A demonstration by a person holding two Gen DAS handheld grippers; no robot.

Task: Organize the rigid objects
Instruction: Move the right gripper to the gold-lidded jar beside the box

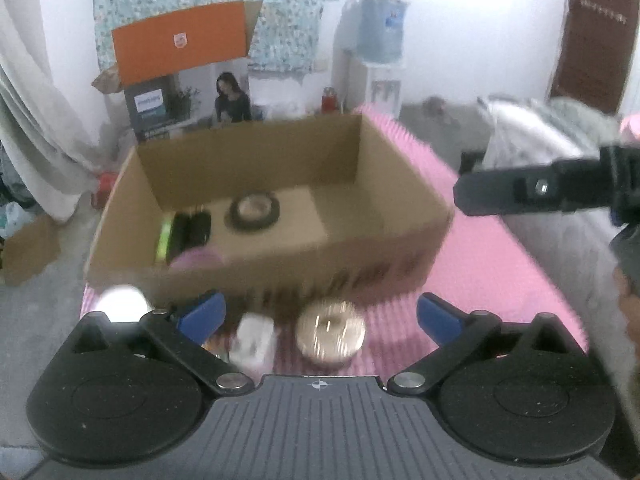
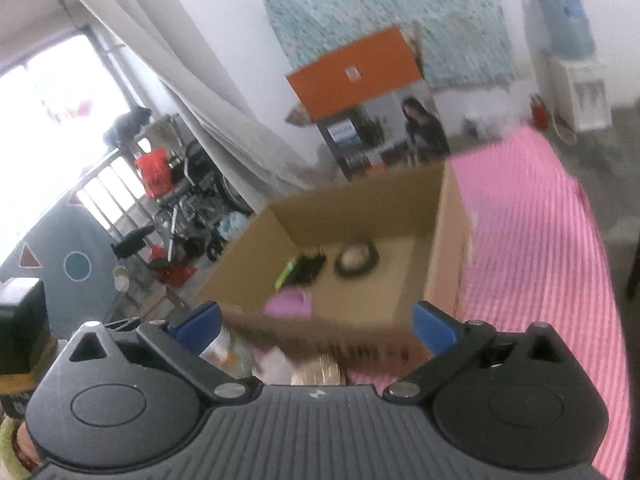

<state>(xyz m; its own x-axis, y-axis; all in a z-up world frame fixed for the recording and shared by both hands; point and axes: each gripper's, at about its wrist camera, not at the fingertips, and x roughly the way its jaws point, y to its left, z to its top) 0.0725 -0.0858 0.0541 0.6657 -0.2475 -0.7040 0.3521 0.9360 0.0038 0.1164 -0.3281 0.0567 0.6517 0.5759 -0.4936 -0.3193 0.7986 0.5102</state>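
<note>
Both the left gripper (image 1: 318, 314) and the right gripper (image 2: 316, 322) stand spread wide and hold nothing, while the cardboard box (image 1: 276, 264) on the pink striped cover (image 1: 500, 280) already holds 3 things: a dark ring (image 1: 254, 213), a black-and-green item (image 1: 184, 236) and a pink piece (image 1: 198, 260). The gold round tin (image 1: 331, 334) and white object (image 1: 254, 340) wait just before the box's near wall (both blurred), so I'd straddle the tin squarely, close across its sides, and lift clear of the wall before lowering inside.
</note>
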